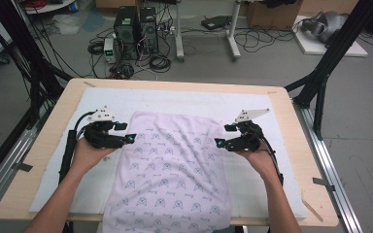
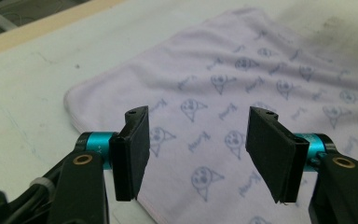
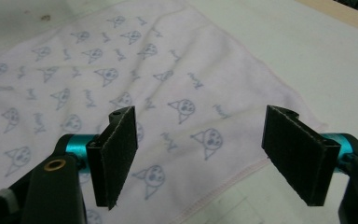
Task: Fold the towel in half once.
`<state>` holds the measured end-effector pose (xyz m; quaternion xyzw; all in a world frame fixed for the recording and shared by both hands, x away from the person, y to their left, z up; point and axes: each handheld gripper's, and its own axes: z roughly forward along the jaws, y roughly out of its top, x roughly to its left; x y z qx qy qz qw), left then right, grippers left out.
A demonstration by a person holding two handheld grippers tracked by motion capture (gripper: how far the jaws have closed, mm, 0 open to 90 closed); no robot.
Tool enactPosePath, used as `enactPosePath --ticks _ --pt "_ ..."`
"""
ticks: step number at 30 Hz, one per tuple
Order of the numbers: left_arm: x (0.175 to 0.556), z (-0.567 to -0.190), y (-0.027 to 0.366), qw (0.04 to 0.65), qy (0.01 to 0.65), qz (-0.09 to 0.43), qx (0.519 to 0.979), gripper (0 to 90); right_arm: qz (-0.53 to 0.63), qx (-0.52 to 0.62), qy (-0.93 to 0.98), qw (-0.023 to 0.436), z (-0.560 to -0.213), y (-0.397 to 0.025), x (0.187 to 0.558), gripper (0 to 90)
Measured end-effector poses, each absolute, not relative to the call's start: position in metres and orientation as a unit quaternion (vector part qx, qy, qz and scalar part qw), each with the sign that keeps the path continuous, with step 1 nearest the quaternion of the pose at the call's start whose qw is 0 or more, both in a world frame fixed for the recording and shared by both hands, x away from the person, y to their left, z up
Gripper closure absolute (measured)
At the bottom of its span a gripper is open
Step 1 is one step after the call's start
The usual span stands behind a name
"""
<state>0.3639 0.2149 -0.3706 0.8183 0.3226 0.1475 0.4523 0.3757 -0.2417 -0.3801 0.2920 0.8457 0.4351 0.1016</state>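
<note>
On the white mat (image 1: 102,102), the towel (image 1: 167,170) lies flat, near end overhanging. I've got left gripper (image 1: 130,138) and right gripper (image 1: 219,142) wide open, empty, so nothing's started yet.

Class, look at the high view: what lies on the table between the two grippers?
The patterned towel spans the stretch between the left gripper and right gripper.

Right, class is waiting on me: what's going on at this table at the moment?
A person holds a two-jaw tool in each hand over a pale pink printed towel that lies flat on the white mat, its near end hanging over the table edge. The left tool sits at the towel's left edge and the right tool at its right edge. Both have their jaws apart with nothing between them, so the towel is not gripped.
</note>
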Motion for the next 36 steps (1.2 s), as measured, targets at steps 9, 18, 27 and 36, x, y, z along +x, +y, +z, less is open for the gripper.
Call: enactPosePath --ticks 9,18,27,36 --pt "0.412 -0.370 0.212 0.443 0.361 0.168 0.803 42.6 0.420 0.301 0.849 0.111 -0.371 -0.239 0.416 33.2" --pt "0.440 -0.409 0.208 0.413 0.400 0.162 0.802 52.8 0.382 0.337 0.852 0.120 -0.407 -0.241 0.435 42.3" --pt "0.453 -0.436 0.201 0.359 0.430 0.170 0.811 56.5 0.345 0.364 0.857 0.121 -0.435 -0.242 0.444 47.6" --pt "0.452 -0.440 0.199 0.345 0.433 0.193 0.810 78.9 0.339 0.360 0.859 0.130 -0.439 -0.240 0.445 73.7"
